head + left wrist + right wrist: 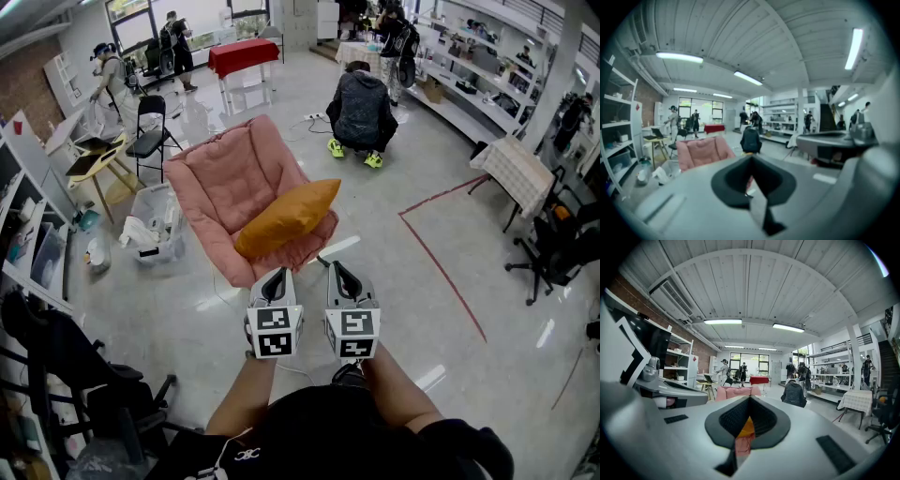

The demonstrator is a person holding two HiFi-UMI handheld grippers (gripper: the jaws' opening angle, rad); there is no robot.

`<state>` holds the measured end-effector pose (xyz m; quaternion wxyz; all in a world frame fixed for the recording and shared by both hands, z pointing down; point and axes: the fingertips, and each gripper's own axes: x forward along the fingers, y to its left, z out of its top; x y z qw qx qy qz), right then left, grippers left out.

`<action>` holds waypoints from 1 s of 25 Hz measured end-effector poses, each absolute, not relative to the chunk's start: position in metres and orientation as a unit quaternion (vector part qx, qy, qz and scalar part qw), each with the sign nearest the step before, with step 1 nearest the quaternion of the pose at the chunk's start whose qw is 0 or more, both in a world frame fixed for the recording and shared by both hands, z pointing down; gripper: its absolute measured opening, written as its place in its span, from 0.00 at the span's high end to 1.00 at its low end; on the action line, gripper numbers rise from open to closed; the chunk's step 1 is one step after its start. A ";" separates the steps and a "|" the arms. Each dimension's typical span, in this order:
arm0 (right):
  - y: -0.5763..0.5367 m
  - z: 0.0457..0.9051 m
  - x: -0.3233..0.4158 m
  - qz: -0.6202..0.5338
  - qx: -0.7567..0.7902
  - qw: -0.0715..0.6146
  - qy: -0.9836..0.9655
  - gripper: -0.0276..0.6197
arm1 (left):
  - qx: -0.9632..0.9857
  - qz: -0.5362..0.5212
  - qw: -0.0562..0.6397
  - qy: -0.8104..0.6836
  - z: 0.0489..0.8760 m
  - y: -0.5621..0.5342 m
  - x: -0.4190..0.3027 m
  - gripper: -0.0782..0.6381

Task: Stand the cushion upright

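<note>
Approach stage. Orange cushion (287, 218) lay slanted on pink chair (220, 178), frame centre. Left gripper (278, 276) and right gripper (338, 270) hung below it, both pressed together, empty. Next move probably: spread jaws, reach forward.

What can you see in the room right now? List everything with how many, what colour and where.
cushion: one, orange, lying tilted on the pink chair's seat
pink chair: one, pink, padded, mid-floor
black folding chair: one, black, left of the pink chair
clear bin: one, holding white items, on the floor at left
red table: one, red cloth, far back
checked table: one, pale check cloth, right side
tape line: one, red, on the floor at right
crouching person: one, dark jacket, beyond the pink chair
left gripper: one, grey, shut, empty, bottom centre
right gripper: one, grey, shut, empty, beside the left one
</note>
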<state>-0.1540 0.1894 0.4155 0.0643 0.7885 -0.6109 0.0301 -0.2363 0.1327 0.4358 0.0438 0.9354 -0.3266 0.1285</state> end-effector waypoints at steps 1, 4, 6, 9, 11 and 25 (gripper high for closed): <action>0.190 0.416 -0.154 0.031 0.788 0.066 -0.611 0.96 | 0.935 0.131 0.042 -0.327 0.436 0.134 -0.235 0.90; 0.192 0.419 -0.152 0.029 0.785 0.074 -0.614 0.96 | 0.935 0.135 0.038 -0.325 0.438 0.138 -0.230 0.90; 0.194 0.421 -0.151 0.030 0.783 0.078 -0.616 0.96 | 0.936 0.138 0.037 -0.323 0.440 0.142 -0.226 0.90; 0.199 0.425 -0.147 0.042 0.784 0.070 -0.616 0.96 | 0.937 0.141 0.038 -0.318 0.441 0.147 -0.221 0.90; 0.201 0.426 -0.144 0.047 0.786 0.061 -0.613 0.96 | 0.938 0.142 0.038 -0.314 0.442 0.149 -0.218 0.90; 0.193 0.431 -0.111 0.055 0.797 0.064 -0.598 0.96 | 0.941 0.151 0.047 -0.299 0.446 0.144 -0.183 0.90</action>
